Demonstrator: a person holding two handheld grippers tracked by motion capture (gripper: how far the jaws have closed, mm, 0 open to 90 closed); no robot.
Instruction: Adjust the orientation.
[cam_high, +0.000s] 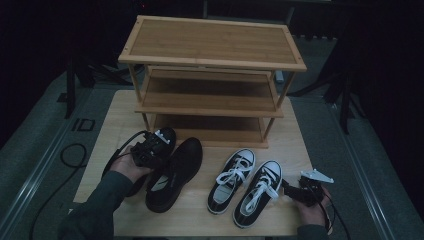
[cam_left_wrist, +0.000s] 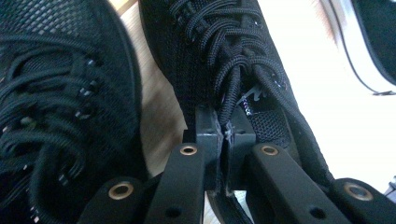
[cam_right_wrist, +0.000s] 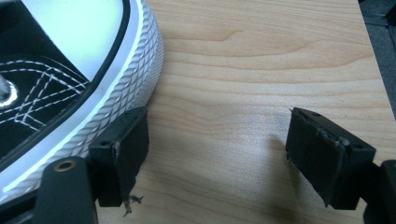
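Two black mesh shoes lie side by side at the table's left. My left gripper (cam_high: 161, 159) sits over them, shut (cam_left_wrist: 224, 140) on a thin edge at the laced throat of the right-hand black shoe (cam_high: 179, 167) (cam_left_wrist: 224, 60). The other black shoe (cam_high: 136, 186) (cam_left_wrist: 56, 93) lies just left, partly under the hand. Two black-and-white sneakers lie at centre right. My right gripper (cam_high: 289, 189) (cam_right_wrist: 217, 154) is open beside the right sneaker (cam_high: 260, 192) (cam_right_wrist: 70, 93). One pad rests against its ribbed white rubber rim, and bare wood lies between the jaws.
A three-shelf bamboo shoe rack (cam_high: 210, 42) stands at the back of the wooden table (cam_high: 115, 120) (cam_right_wrist: 261, 70). The left sneaker (cam_high: 231, 177) lies between the black shoes and the right sneaker. Grey carpet and cables surround the table.
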